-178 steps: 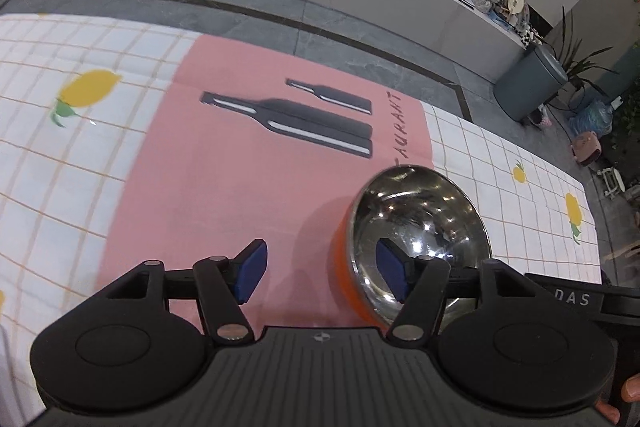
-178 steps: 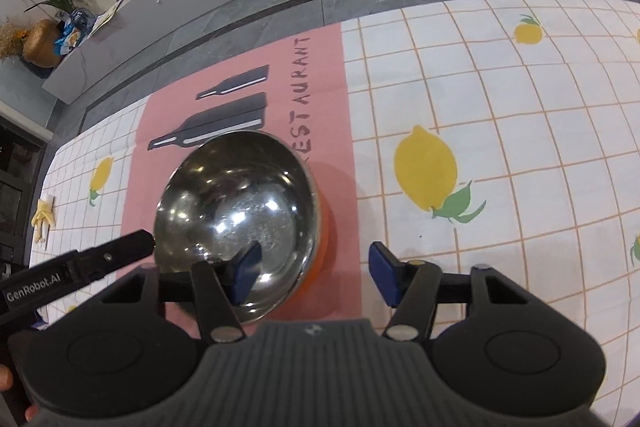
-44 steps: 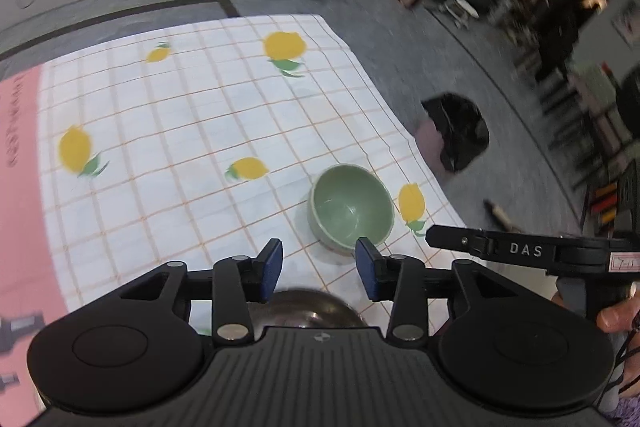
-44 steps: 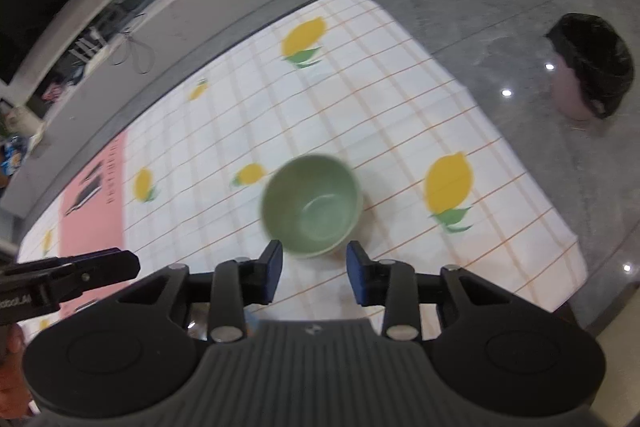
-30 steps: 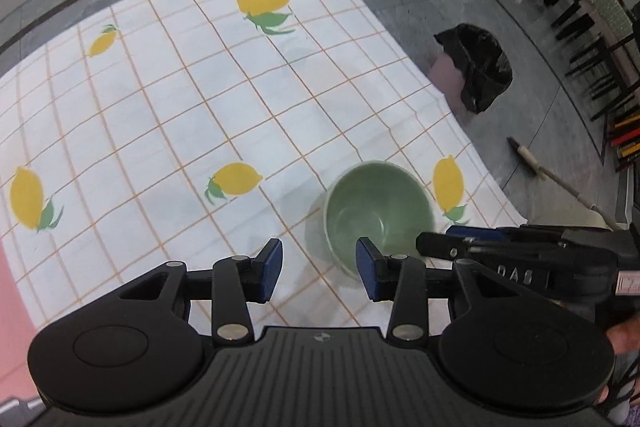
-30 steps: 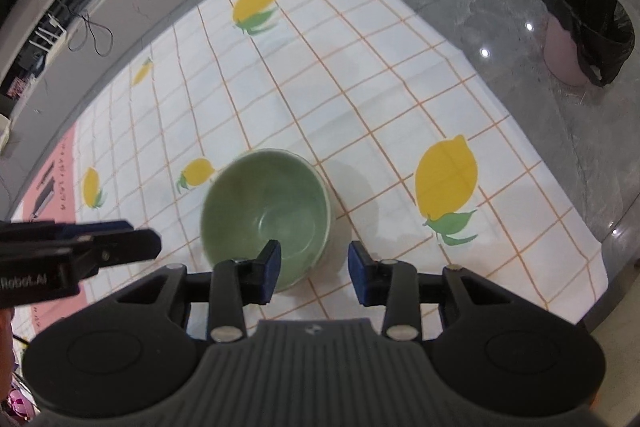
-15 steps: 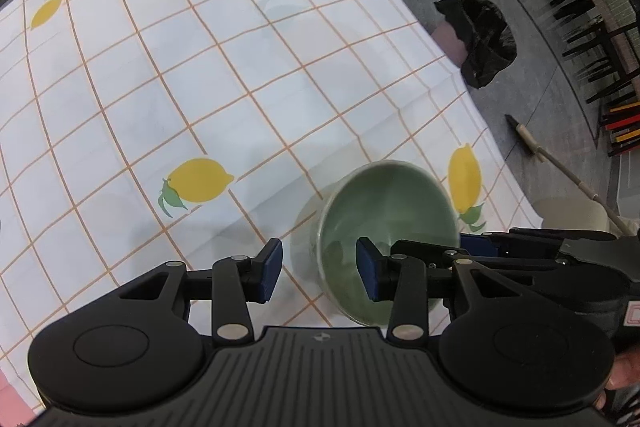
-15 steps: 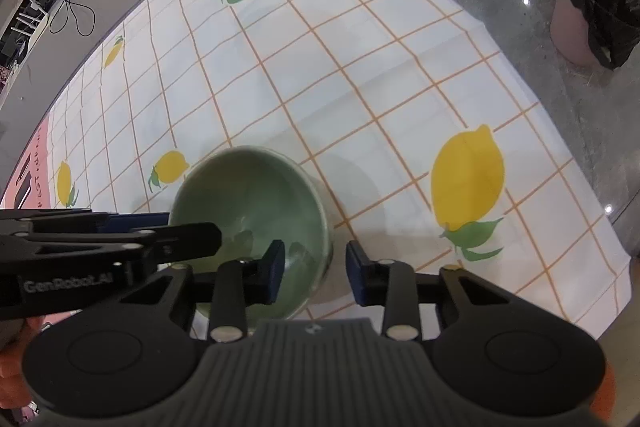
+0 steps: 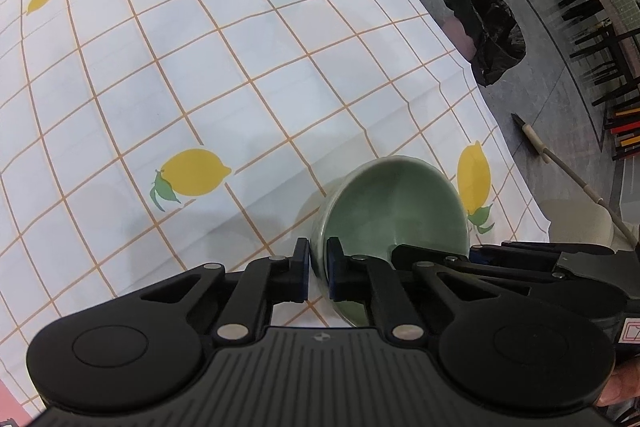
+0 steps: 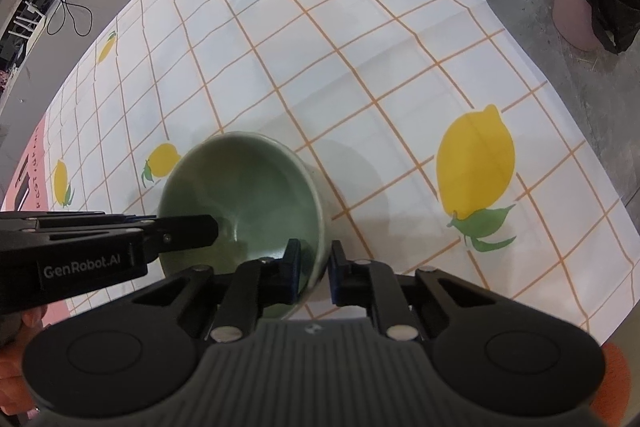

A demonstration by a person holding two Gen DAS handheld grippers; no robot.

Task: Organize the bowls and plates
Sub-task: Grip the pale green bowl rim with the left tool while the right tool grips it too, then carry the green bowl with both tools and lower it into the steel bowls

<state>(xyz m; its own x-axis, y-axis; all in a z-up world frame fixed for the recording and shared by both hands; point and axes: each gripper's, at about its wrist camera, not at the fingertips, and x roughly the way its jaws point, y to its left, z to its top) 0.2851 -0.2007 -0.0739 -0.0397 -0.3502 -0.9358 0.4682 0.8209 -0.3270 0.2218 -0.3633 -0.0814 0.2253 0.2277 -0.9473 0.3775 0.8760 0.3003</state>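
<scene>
gleaming pale green bowl, glazed, empty

the checked cloth lies flat and bare across its far and left parts, so there is wide room to pass there; the green bowl sits near the cloth's right edge and blocks that corner; the left gripper pinches the bowl's left wall and the right gripper is closing on its right wall, so both sides are taken; past the edge is open floor, with a black-bagged bin and a broom well apart.
</scene>
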